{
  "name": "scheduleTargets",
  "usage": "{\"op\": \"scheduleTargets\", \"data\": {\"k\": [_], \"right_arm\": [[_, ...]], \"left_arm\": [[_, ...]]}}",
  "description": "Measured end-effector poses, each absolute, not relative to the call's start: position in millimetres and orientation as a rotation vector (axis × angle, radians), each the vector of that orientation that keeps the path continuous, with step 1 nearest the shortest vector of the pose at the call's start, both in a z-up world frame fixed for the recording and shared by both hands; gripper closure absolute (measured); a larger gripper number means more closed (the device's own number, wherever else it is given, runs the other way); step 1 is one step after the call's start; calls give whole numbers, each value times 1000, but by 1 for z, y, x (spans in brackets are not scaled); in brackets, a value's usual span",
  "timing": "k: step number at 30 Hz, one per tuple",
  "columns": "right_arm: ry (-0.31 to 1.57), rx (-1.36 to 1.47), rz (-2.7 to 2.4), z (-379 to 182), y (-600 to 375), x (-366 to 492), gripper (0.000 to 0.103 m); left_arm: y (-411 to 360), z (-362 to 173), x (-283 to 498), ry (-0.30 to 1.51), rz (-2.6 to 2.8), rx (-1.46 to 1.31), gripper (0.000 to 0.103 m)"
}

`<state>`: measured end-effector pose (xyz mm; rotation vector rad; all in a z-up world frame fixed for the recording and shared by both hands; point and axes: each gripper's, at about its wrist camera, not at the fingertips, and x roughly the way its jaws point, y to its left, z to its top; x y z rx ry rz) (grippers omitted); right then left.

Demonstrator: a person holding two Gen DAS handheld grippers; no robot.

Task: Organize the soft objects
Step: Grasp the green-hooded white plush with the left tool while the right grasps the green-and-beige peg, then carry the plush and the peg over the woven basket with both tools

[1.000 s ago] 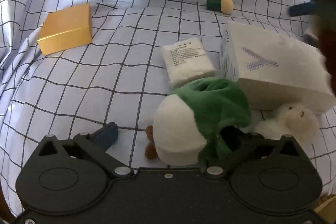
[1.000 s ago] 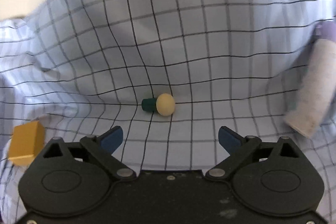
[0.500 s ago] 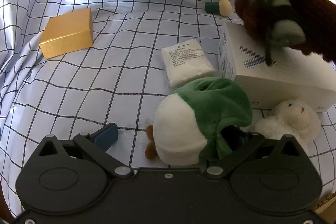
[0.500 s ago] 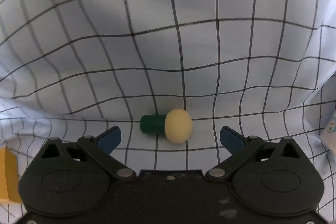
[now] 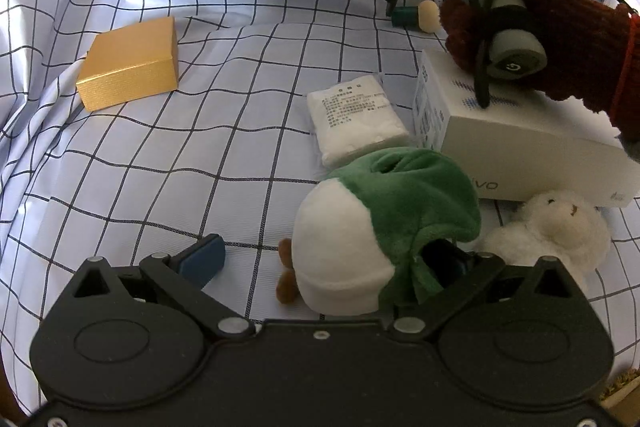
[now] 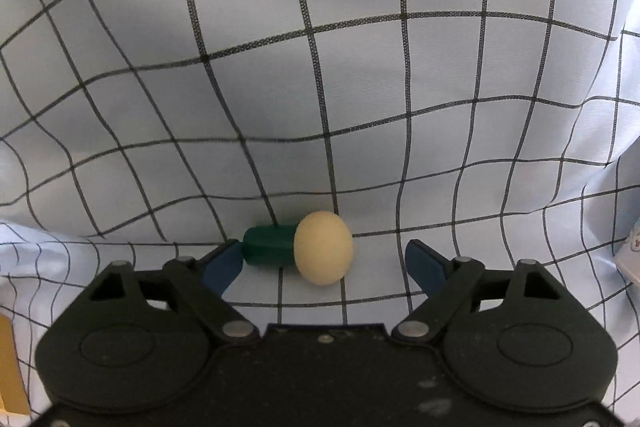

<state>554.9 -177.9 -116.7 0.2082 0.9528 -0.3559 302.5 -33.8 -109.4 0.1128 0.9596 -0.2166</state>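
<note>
Right gripper [image 6: 324, 263]: jaws closing, not yet pressing; mushroom toy [image 6: 304, 251] lies on the checked cloth [image 6: 320, 67] between its 2 blue pads, green stem at the left pad. Left gripper [image 5: 332, 259]: jaws apart, green-and-white plush [image 5: 372, 227] between them, its body over the right pad. White fluffy toy [image 5: 548, 227] just right of it.

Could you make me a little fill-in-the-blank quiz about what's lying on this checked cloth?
1. The flat box left of the white packet is ____ in colour.
2. The small mushroom-shaped toy has a cream cap and a dark ____ stem.
3. The fluffy white toy lies in front of a white ____.
4. The plush at the left tool is white and ____.

Missing words: gold; green; box; green
</note>
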Motion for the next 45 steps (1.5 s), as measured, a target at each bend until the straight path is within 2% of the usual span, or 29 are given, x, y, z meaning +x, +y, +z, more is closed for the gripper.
{"op": "scheduleTargets", "data": {"k": [2, 4, 10, 15, 19, 27, 34, 36, 39, 41, 45], "right_arm": [[942, 202, -324, -116, -177, 550, 40], [929, 188, -287, -117, -173, 545, 48], [881, 203, -328, -113, -171, 532, 48], [726, 280, -255, -98, -181, 504, 48], [662, 190, -262, -83, -178, 479, 48], [573, 114, -153, -32, -178, 384, 48], [573, 181, -134, -16, -185, 305, 47], [580, 168, -144, -16, -182, 282, 47], [594, 144, -159, -19, -180, 249, 47], [606, 143, -160, -22, -178, 233, 47], [622, 171, -157, -25, -174, 196, 47]], "left_arm": [[-34, -110, 302, 959, -217, 113, 2], [-34, -110, 302, 958, -216, 114, 2], [-34, -110, 302, 957, -215, 114, 2], [-35, -109, 302, 954, -216, 114, 2], [-35, -110, 301, 953, -218, 115, 2], [-34, -110, 304, 961, -211, 109, 2], [-35, -109, 305, 964, -205, 109, 3], [-35, -109, 304, 962, -206, 107, 6], [-38, -105, 301, 946, -229, 117, 21], [-42, -101, 296, 920, -275, 131, 46], [-52, -98, 288, 880, -283, 195, 49]]}}
